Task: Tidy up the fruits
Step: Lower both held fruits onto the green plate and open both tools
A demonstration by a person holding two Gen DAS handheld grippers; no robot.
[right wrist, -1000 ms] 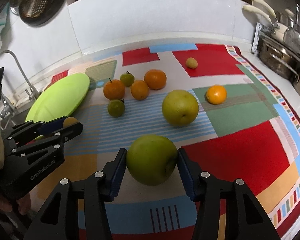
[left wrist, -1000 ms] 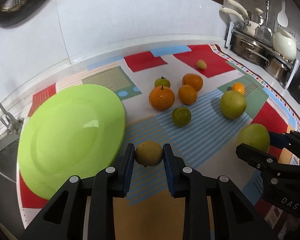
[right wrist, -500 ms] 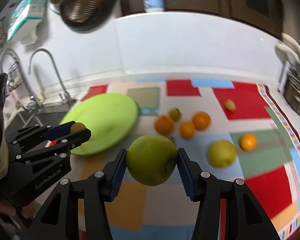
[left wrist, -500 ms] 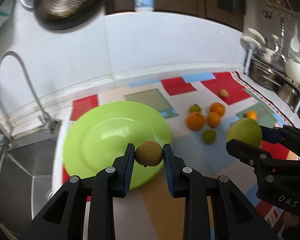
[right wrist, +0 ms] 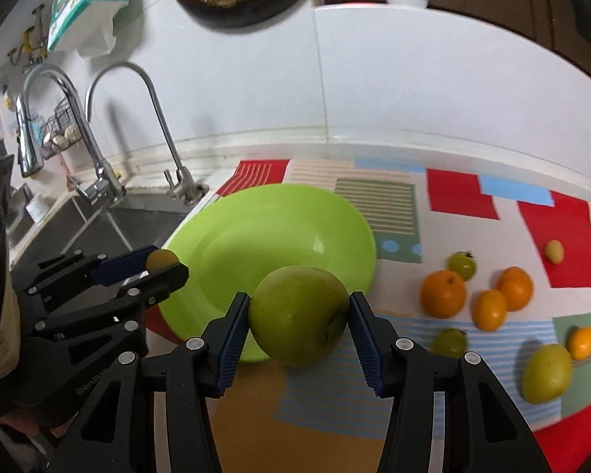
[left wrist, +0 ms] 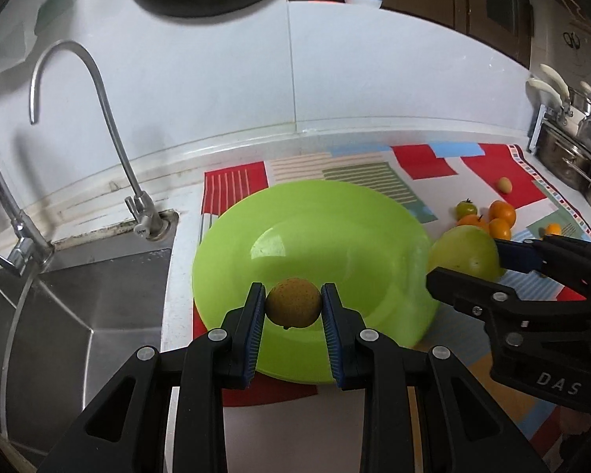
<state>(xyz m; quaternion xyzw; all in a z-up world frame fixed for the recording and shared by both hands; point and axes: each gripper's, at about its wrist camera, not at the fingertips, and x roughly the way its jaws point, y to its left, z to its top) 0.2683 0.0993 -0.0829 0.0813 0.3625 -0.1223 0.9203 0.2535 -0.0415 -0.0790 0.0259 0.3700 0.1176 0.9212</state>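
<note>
We saw a kitchen: a white tiled wall (left wrist: 216, 90) rose behind a white desk (left wrist: 232, 425), and a steel sink (left wrist: 78, 315) with curved chrome taps (right wrist: 145, 126) lay at its left end. A patchwork mat (right wrist: 461, 193) of red, blue, green and striped blocks covered the desk. On the mat's sink end sat 1 round, glossy lime-green plate (left wrist: 354, 236), bare inside.

The left hand-held gripper (left wrist: 293, 311) was closed tight on 1 small, speckled brownish-yellow fruit (left wrist: 292, 302), held over the plate's near rim. The right hand-held gripper (right wrist: 299, 323) clasped 1 large, smooth green apple (right wrist: 298, 315) between its ribbed blue pads (right wrist: 364, 339), just beside the plate's edge.

Loose on the mat to the right we counted 1 yellow-green apple (right wrist: 547, 373), 4 oranges (right wrist: 442, 293), 2 small green citrus (right wrist: 461, 265) and 1 tiny pale fruit (right wrist: 554, 251).
</note>
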